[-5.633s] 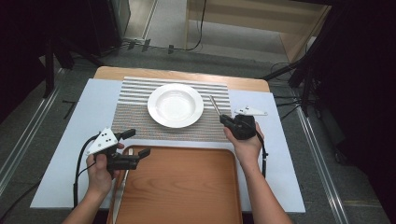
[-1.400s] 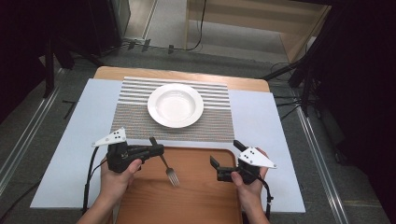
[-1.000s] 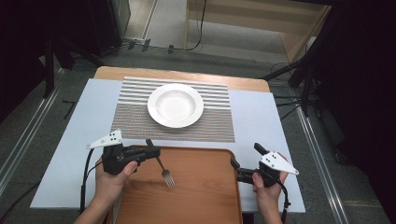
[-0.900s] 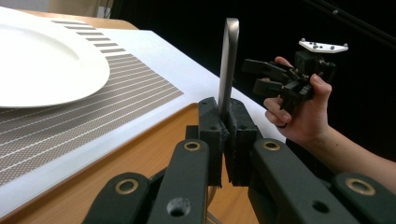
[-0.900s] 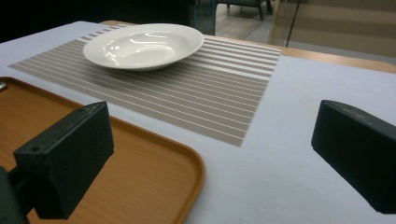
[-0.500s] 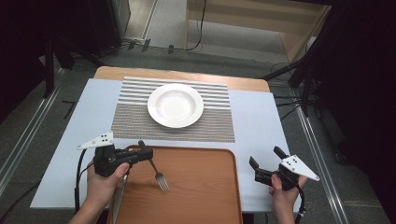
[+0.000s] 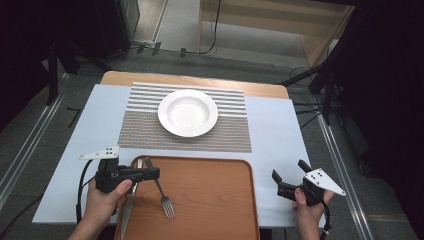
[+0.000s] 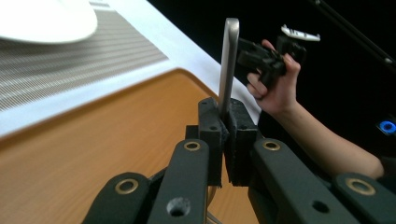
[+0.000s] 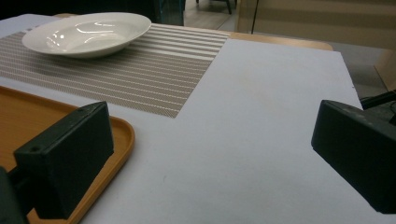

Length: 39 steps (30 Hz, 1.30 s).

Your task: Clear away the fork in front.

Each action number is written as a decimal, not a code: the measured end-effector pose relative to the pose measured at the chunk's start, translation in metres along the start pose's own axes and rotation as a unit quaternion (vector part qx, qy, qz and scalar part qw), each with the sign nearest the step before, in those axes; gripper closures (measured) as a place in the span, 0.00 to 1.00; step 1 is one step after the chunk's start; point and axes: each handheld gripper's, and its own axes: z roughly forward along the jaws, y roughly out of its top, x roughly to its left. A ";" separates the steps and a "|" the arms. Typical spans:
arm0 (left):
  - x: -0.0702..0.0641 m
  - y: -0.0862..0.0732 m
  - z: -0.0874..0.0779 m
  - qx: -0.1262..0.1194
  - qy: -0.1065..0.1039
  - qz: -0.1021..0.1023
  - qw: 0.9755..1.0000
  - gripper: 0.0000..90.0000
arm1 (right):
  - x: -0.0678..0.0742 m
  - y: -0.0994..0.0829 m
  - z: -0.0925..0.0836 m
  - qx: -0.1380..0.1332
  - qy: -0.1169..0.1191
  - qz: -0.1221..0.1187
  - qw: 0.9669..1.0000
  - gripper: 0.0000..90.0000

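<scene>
Shifted rightward off the tray (image 7: 210,200), the right claw (image 7: 276,181) is held apart; fork (image 7: 161,192) handle is clamped in left claw (image 7: 152,173), tines over tray.

A grey carpeted floor (image 7: 60,105) surrounds the table (image 7: 272,130), whose top is covered in pale bluish white, with a strip of bare wood along its far edge. At the top centre of the frame stands a light wooden cabinet (image 7: 265,25), with black cables (image 7: 165,47) trailing over the floor in front of it. The upper left and the whole right side of the frame are dark. Metal rails (image 7: 30,140) run along the floor at the left and right edges
</scene>
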 end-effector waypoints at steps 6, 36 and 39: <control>0.008 -0.004 0.006 0.021 0.005 -0.016 1.000 0.94 | -0.002 -0.001 0.001 -0.003 0.000 0.001 1.000 0.00; 0.014 -0.016 0.030 0.116 0.211 0.053 0.969 0.67 | -0.010 -0.007 0.004 0.002 -0.001 0.013 1.000 0.00; 0.014 -0.016 0.034 0.136 0.218 0.046 0.965 0.67 | -0.010 -0.007 0.004 0.001 -0.001 0.014 1.000 0.00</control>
